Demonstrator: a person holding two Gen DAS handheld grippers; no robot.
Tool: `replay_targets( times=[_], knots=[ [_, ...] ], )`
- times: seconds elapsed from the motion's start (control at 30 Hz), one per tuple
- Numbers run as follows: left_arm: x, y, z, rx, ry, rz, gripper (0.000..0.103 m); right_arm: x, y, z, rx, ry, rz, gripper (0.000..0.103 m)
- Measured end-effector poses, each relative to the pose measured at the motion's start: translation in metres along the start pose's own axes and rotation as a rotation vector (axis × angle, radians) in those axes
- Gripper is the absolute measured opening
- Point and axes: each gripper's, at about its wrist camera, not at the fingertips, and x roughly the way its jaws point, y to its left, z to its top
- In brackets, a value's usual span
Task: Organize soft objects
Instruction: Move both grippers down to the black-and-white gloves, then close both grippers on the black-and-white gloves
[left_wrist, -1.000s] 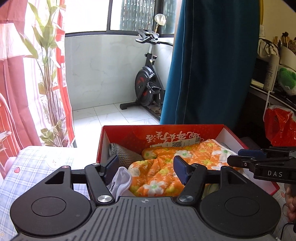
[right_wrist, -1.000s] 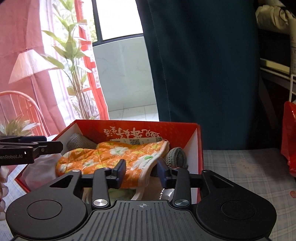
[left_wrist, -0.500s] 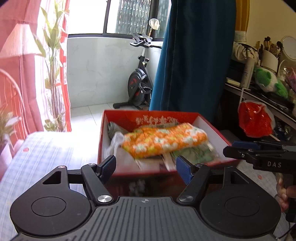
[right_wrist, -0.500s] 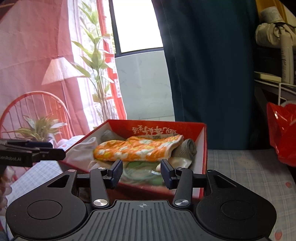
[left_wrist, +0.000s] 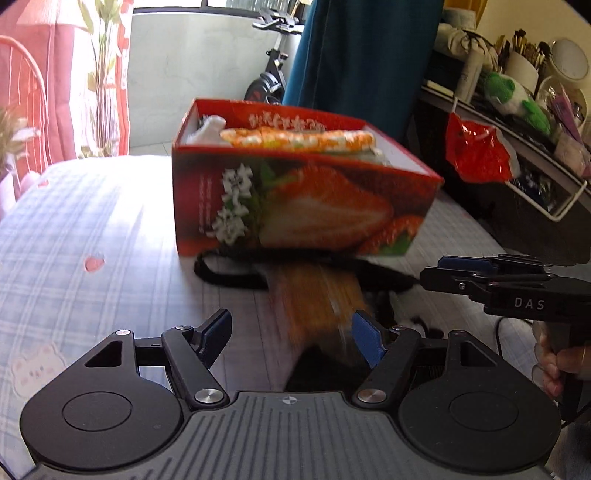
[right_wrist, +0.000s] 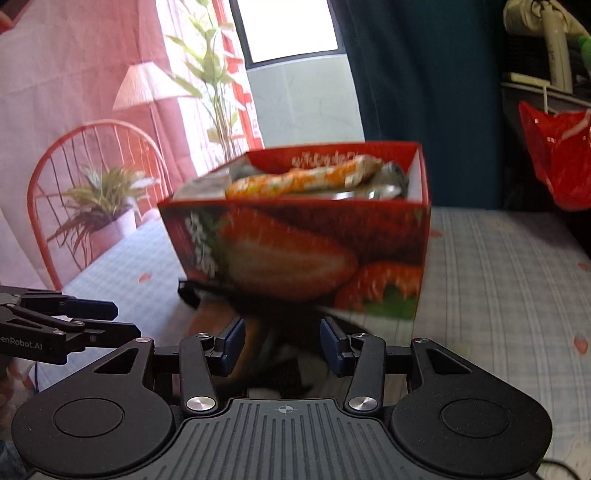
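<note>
A red strawberry-print box (left_wrist: 295, 206) stands on the checked bedcover (left_wrist: 92, 221), holding an orange floral cloth (left_wrist: 295, 138), a white sock (left_wrist: 208, 127) and other soft items. The box (right_wrist: 303, 254) and cloth (right_wrist: 303, 177) also show in the right wrist view. In front of the box lie a blurred orange-brown item (left_wrist: 317, 306) and black straps (left_wrist: 229, 275). My left gripper (left_wrist: 291, 339) is open and empty, low over the orange-brown item. My right gripper (right_wrist: 282, 345) is open and empty over the same dark pile (right_wrist: 266, 347); it also shows at the right of the left wrist view (left_wrist: 491, 280).
A red plastic bag (left_wrist: 476, 151) hangs off a cluttered shelf (left_wrist: 535, 147) at the right. A blue curtain (left_wrist: 362, 55) and exercise bike (left_wrist: 269, 66) stand behind the box. A red wire chair (right_wrist: 92, 177) and potted plant (right_wrist: 103, 199) stand at the left.
Both grippers have pulled back from above the box and dropped low, so the box's side now faces them. The orange-brown item and black straps have come into view.
</note>
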Motion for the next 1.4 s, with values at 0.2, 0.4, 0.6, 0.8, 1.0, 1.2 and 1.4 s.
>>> replay_targets(
  times=[0.2,0.4,0.6,0.8,1.0,1.2,1.4],
  knots=[
    [0.011,-0.004,-0.025,-0.01,0.041,-0.009,0.074,0.004,0.006,-0.026,0.007,0.039,-0.012,0.044],
    [0.018,-0.011,-0.037,0.016,0.06,-0.009,0.074,0.014,0.007,-0.034,0.015,0.063,-0.014,0.051],
    [0.028,-0.014,-0.046,0.019,0.109,-0.052,0.054,0.022,0.006,-0.044,0.009,0.097,-0.022,0.057],
    [0.03,-0.011,-0.05,0.007,0.105,-0.056,0.04,0.019,0.004,-0.059,0.013,0.093,-0.035,0.064],
    [0.03,-0.009,-0.052,-0.014,0.093,-0.037,0.038,0.019,0.003,-0.064,0.009,0.092,-0.026,0.064],
    [0.031,-0.006,-0.051,-0.038,0.086,-0.031,0.037,0.018,0.005,-0.065,0.039,0.108,0.021,0.05],
    [0.031,-0.004,-0.051,-0.051,0.08,-0.035,0.037,0.016,0.01,-0.066,0.048,0.133,0.046,0.034]
  ],
)
